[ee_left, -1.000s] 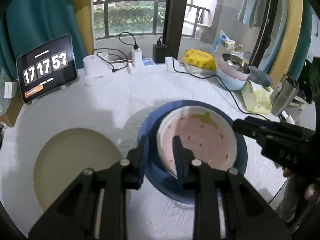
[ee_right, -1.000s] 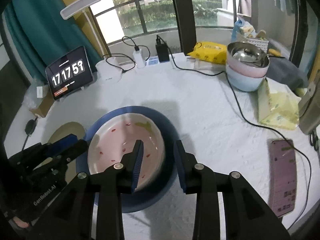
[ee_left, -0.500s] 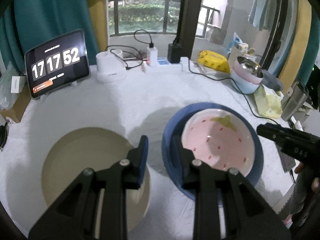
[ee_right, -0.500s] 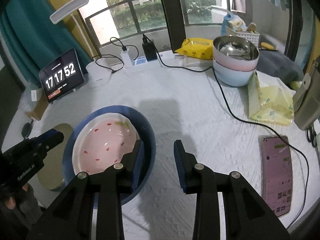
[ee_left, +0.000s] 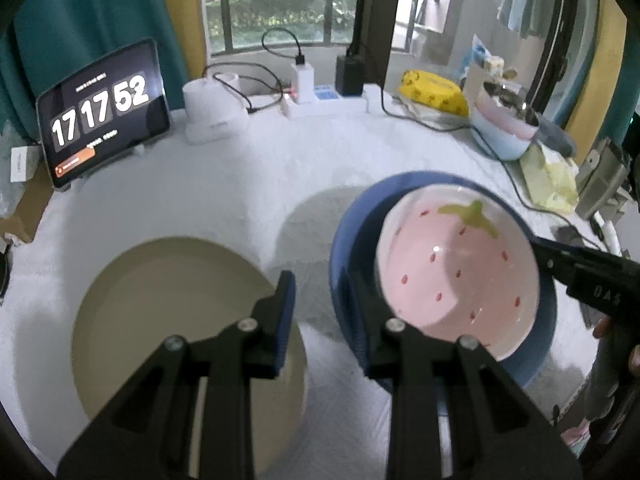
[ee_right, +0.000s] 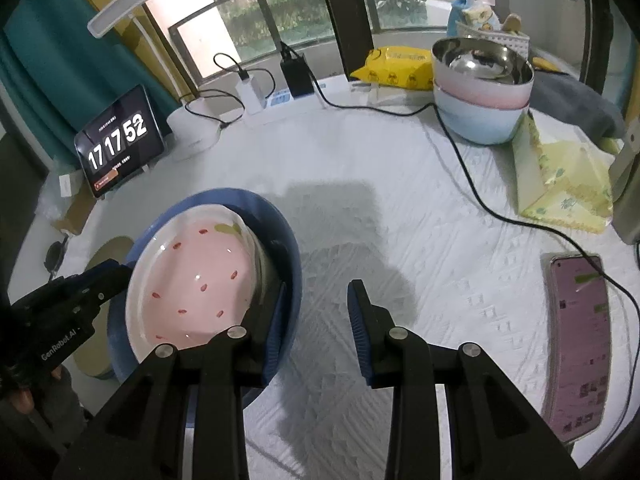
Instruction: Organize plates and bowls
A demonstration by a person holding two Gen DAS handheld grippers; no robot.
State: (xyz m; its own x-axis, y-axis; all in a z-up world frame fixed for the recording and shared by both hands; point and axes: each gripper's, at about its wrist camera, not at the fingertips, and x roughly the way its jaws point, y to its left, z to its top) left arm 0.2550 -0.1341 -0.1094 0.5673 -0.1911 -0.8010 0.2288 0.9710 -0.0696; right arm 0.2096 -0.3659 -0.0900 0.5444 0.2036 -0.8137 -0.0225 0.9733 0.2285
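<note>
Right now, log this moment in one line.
left tongs: open astride blue dish rim | right tongs: open astride opposite rim | strawberry bowl: inside

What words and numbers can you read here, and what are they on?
"17 17 52": tablet clock.
"GenRobot.AI": left gripper body, seen from the right wrist.
"DAS": right gripper body, partly cut off.
Small text on the tablet, the phone screen and the yellow packet: too blurred to read.

A pink strawberry-patterned bowl (ee_left: 456,276) sits tilted inside a blue plate (ee_left: 352,232), right of centre, beside a beige plate (ee_left: 160,300) lower left.
</note>
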